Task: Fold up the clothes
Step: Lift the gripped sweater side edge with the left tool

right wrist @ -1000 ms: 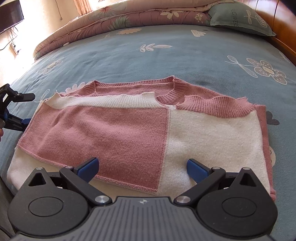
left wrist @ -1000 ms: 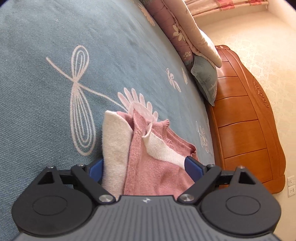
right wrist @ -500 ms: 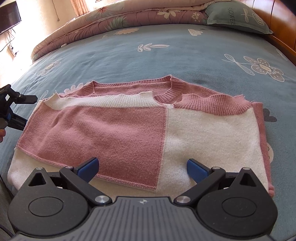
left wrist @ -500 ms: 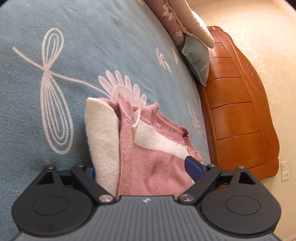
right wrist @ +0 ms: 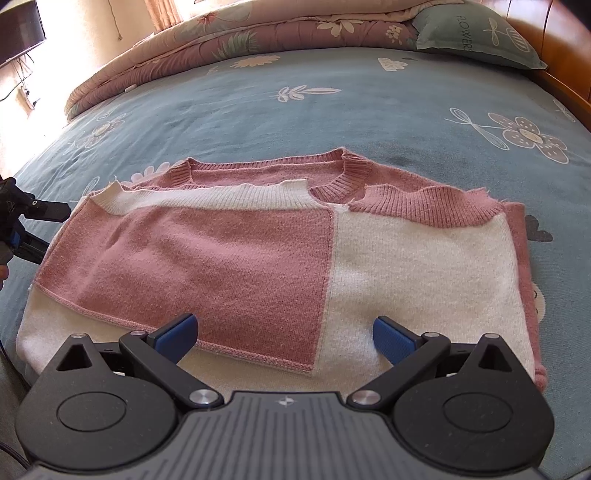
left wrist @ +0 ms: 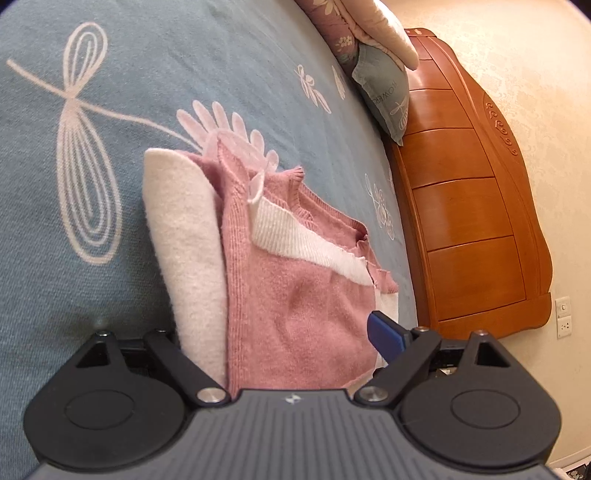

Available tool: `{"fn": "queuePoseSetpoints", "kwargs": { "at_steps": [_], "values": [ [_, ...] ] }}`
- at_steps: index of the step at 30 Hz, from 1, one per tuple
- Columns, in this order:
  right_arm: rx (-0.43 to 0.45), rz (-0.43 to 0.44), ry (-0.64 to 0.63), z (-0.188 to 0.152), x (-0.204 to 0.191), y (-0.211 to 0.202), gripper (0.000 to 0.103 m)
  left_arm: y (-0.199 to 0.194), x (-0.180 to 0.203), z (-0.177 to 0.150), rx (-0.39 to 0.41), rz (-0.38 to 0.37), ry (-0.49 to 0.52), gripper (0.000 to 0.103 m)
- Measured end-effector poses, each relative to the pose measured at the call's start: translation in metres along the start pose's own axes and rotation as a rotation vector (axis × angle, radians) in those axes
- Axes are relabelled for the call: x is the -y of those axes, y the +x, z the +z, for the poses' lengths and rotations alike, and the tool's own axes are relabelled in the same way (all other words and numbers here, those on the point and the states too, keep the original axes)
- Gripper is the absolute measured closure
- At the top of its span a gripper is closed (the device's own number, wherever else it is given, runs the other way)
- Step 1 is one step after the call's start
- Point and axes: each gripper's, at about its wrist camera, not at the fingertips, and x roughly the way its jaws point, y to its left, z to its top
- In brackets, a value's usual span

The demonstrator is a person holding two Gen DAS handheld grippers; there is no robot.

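From my left claw (left wrist: 284, 332), jaws spread wide around the folded knit sweater's (left wrist: 295, 295) end, its fuzzy pink-and-cream length runs toward the wooden headboard (left wrist: 472, 206) at upper right. From my right claw (right wrist: 284, 332), also spread, the sweater (right wrist: 258, 251) lies crosswise mid-frame on the blue flowered bedspread (right wrist: 295, 118), ribbed neckline farthest.

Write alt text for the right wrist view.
A pink and white sweater, partly folded, lies flat on a blue floral bedspread. The right tongs stand open at its near edge, blue pads apart. The left tongs show at its left end, and a folded quilt and a pillow lie behind.
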Motion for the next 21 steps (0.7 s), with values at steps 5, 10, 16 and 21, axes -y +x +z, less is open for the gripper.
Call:
{"fn": "queuePoseSetpoints", "kwargs": {
  "at_steps": [5, 10, 16, 21],
  "values": [
    [0.002, 0.007, 0.001, -0.002, 0.002, -0.001, 0.0, -0.012, -0.013, -0.009, -0.004, 0.01, -0.005, 0.048],
    [0.004, 0.01, 0.003, -0.002, 0.004, -0.001, 0.0, -0.018, -0.037, -0.014, -0.032, 0.006, -0.098, 0.079],
    [0.002, -0.004, -0.011, -0.002, 0.002, 0.0, 0.0, -0.006, -0.028, -0.002, -0.104, 0.025, -0.069, 0.078],
    [-0.001, -0.012, -0.021, -0.003, -0.001, 0.001, 0.0, -0.005, -0.03, -0.001, -0.118, 0.013, -0.069, 0.078]
  ]
}}
